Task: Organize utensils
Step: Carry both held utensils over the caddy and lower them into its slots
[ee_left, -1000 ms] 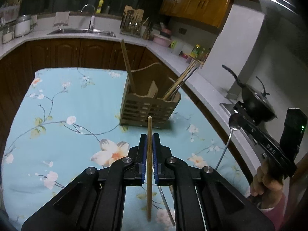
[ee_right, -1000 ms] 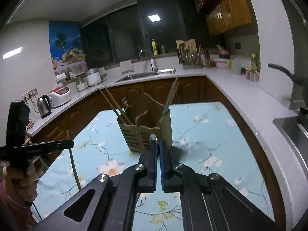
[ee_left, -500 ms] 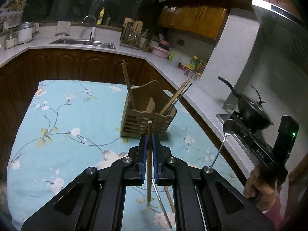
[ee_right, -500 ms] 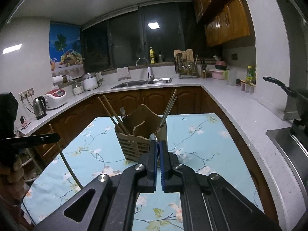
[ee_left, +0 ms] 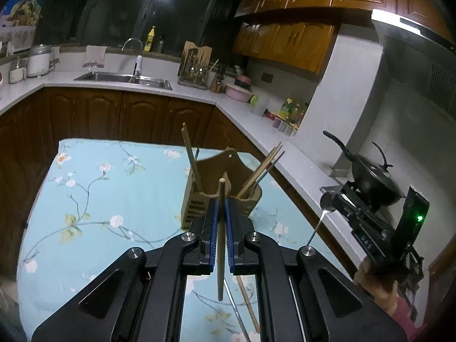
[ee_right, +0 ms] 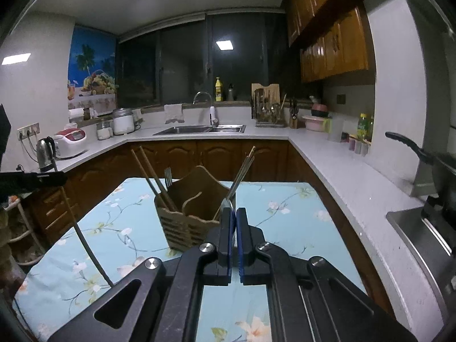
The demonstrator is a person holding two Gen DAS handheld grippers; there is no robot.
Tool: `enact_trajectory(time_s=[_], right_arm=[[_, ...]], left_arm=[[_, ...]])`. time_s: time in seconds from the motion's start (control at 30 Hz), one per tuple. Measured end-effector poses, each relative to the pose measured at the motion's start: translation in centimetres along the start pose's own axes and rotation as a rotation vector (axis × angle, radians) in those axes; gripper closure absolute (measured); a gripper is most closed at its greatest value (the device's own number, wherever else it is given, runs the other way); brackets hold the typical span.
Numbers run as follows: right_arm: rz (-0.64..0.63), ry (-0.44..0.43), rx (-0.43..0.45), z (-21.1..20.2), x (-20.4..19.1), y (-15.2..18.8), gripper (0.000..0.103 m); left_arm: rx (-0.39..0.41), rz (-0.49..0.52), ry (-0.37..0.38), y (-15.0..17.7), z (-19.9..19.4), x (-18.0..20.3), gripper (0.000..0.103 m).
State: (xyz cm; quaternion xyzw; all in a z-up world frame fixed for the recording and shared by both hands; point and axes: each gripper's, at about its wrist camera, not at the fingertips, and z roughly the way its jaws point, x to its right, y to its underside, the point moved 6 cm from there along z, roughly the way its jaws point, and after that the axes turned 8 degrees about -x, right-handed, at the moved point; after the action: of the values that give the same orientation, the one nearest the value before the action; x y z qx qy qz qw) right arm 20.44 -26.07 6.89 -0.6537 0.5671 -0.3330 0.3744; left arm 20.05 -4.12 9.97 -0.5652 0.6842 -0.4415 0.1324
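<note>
A wooden utensil holder [ee_left: 225, 196] [ee_right: 193, 213] stands on the floral tablecloth, with chopsticks and a fork in its compartments. My left gripper [ee_left: 221, 208] is shut on a wooden chopstick [ee_left: 221, 239], held upright above the cloth just in front of the holder. My right gripper [ee_right: 233, 216] is shut on a metal spoon, whose bowl [ee_right: 228, 203] peeks above the jaws; in the left wrist view the spoon [ee_left: 327, 205] hangs off to the right of the table. Below the left gripper a chopstick [ee_left: 248, 302] and a thin metal utensil [ee_left: 236, 313] lie on the cloth.
The table with the light blue cloth [ee_left: 99, 199] sits inside a U-shaped kitchen counter [ee_left: 256, 131]. A black wok [ee_left: 370, 176] stands on the stove at the right. A sink [ee_right: 199, 128] and a knife rack [ee_right: 268, 105] are at the back.
Both grippers have risen and tilted upward with their utensils still held. The holder now sits lower in both views.
</note>
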Motion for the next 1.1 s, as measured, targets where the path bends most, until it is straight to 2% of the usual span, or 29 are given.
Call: enact_trajectory(time_s=[0.27,0.57,0.77,0.93,1.1], right_arm=[[-0.03,0.034,0.044,1.9,0.0,-2.4,0.1],[-0.104,0.104,0.151,4.6,-0.5,-7.9,0.1],[-0.109,0.143,0.205,6.7,-0.1,-11.4,0.1],[-0.135,0.175,0.205,8.8,0.0,-11.9,0.101],[-0.167,0.2,0.192,10.7,-1.0,-9.9,0.101]], left_arm=[[0.035,0.017,-0.009,-3.0,0.4,0.2,0.098],[0.113,0.09,-0.051,-9.5,1.3,1.0,0.098],[0.176,0.084,-0.067,-14.0,3.1,0.6,0.098],[0.209,0.055,-0.099,-15.9,5.8,-0.4,0.098],[0.207,0.01,-0.09,-14.6,8.8,-1.3,0.098]])
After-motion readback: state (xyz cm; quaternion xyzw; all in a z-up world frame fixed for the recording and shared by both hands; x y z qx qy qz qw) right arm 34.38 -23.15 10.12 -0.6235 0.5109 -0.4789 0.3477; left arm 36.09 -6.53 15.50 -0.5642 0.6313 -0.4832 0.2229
